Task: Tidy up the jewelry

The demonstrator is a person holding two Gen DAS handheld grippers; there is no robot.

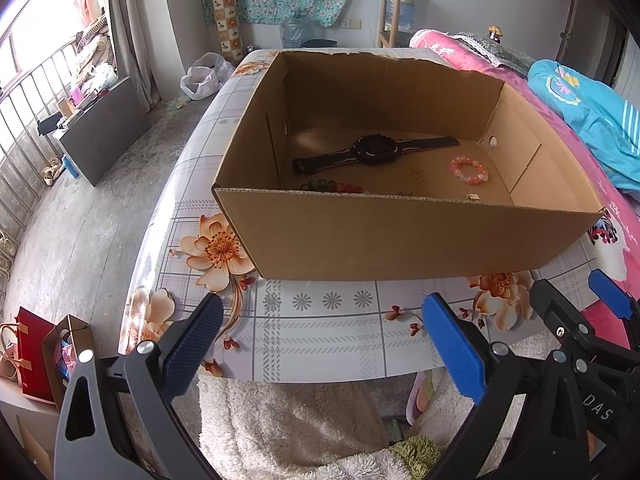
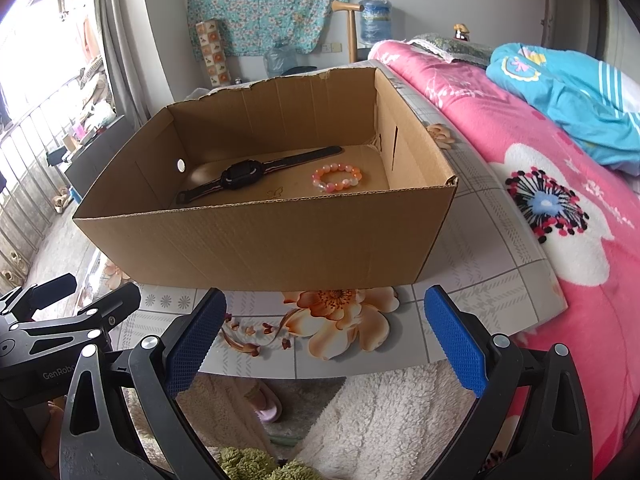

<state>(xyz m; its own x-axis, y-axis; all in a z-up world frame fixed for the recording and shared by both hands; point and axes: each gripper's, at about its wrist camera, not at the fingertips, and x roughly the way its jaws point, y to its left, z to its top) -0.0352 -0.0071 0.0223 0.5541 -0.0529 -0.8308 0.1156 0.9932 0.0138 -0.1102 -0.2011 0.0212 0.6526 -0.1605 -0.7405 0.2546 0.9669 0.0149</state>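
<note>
With both the left tool (image 1: 322,344) and right tool (image 2: 326,340) spread empty, best to clear the box (image 1: 400,236) front wall, then descend onto the pink bracelet (image 2: 337,178)

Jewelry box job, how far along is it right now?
Looks nearly done: the watch, pink bead bracelet, dark bead string and small gold pieces lie in the cardboard box. Nothing in hand: left tool and right tool are open, empty. No jewelry shows on the table.
</note>
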